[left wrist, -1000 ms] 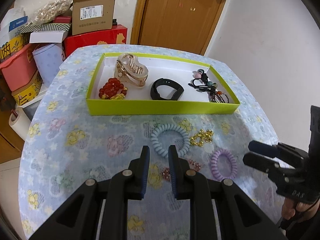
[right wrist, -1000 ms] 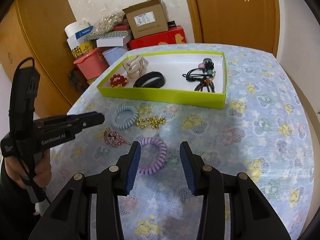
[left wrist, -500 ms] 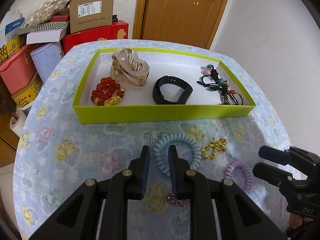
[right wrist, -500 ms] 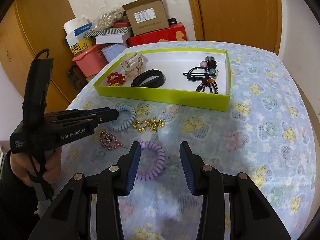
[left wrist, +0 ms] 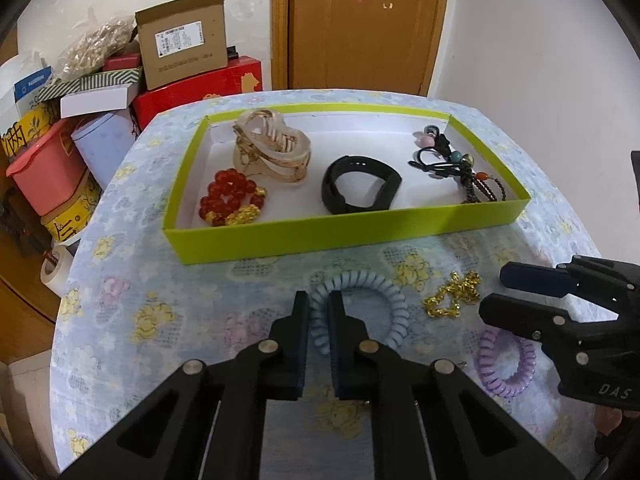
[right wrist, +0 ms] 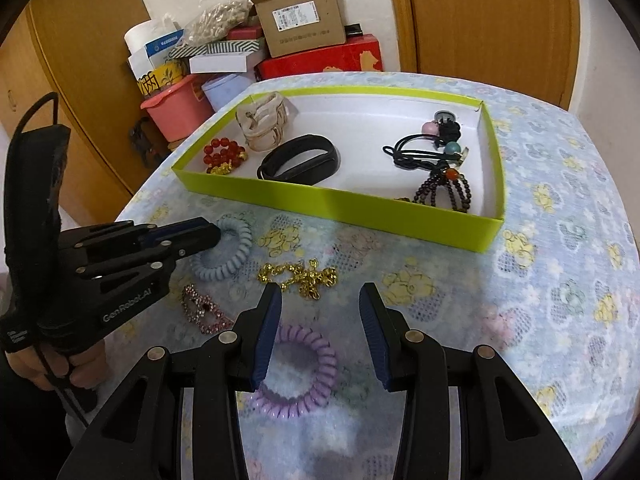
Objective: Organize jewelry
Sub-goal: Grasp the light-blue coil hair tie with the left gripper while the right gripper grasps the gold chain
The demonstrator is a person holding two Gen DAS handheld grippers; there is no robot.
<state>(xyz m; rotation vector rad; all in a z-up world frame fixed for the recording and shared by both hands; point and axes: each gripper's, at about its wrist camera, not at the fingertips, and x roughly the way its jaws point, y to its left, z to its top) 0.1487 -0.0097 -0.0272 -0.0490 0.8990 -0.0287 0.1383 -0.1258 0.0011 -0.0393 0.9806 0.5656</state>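
Since a second ago the left gripper has come forward over the table, and its narrow jaws now straddle the near-left rim of the blue spiral hair tie; whether they actually pinch the coil I cannot tell. That hair tie lies flat on the floral tablecloth, just short of the green tray. Right of the left fingers sits a gold chain bracelet, and further right and nearer, a purple spiral hair tie. The right gripper hangs with jaws wide apart above the purple spiral hair tie, holding nothing; a pink rhinestone clip lies to its left. Ahead, inside the tray, from left to right: a red bead bracelet, a beige claw clip, a black wristband and a tangle of black beaded hair ties.
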